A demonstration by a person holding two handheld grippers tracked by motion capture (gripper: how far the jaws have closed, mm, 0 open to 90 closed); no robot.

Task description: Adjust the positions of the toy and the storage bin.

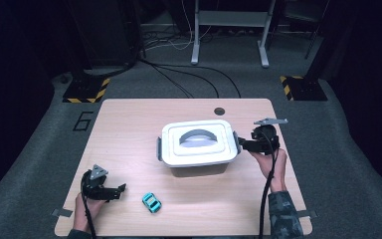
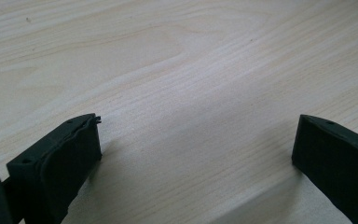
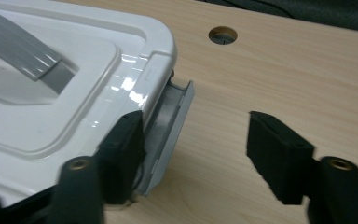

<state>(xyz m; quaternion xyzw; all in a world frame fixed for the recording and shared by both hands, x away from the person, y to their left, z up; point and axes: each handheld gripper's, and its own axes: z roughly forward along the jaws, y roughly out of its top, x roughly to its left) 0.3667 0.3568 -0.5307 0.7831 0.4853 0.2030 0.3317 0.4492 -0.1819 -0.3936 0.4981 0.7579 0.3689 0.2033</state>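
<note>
Lidded white storage box (image 1: 199,144) sits mid-table, lid still on; my right gripper (image 3: 196,140), jaws wide, is at its grey 3 o'clock latch (image 3: 170,128), which looks flipped out, while my left gripper (image 1: 107,189) rests wide open and empty near the toy car (image 1: 151,202) at 7 o'clock.
</note>
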